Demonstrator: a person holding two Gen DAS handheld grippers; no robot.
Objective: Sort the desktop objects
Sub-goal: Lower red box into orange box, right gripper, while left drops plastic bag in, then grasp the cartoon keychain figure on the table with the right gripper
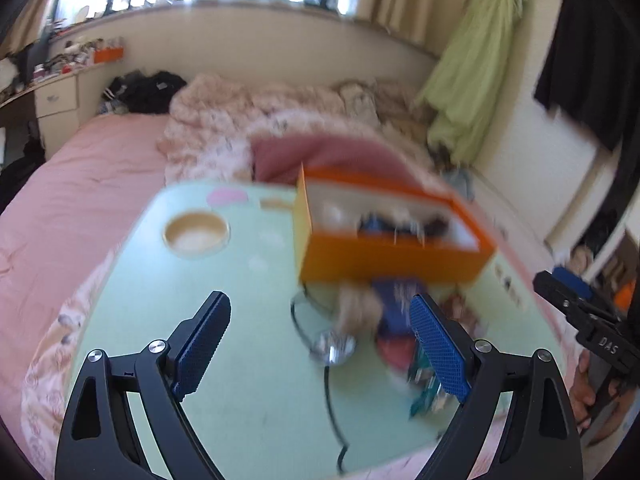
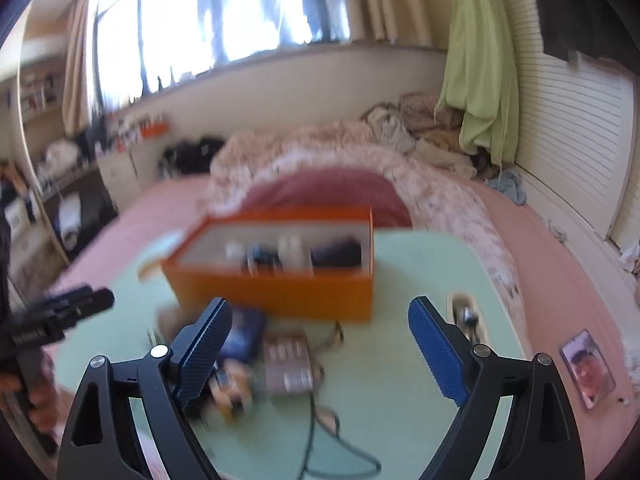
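An orange box [image 1: 394,256] with several small items inside stands on a pale green lap table [image 1: 248,380]; it also shows in the right wrist view [image 2: 276,294]. In front of the box lie blurred loose objects: a blue pouch [image 1: 394,298], a silver round thing on a black cable [image 1: 334,346], and a brown packet [image 2: 289,364] beside a blue item [image 2: 244,334]. My left gripper [image 1: 320,346] is open and empty above the table. My right gripper [image 2: 320,354] is open and empty above the loose objects.
The table sits on a pink bed [image 1: 72,200] with a rumpled floral quilt [image 1: 248,120]. A round cup recess [image 1: 197,233] is at the table's left. A phone [image 2: 588,372] lies on the bed at right. A black cable [image 2: 310,436] runs to the table's front edge.
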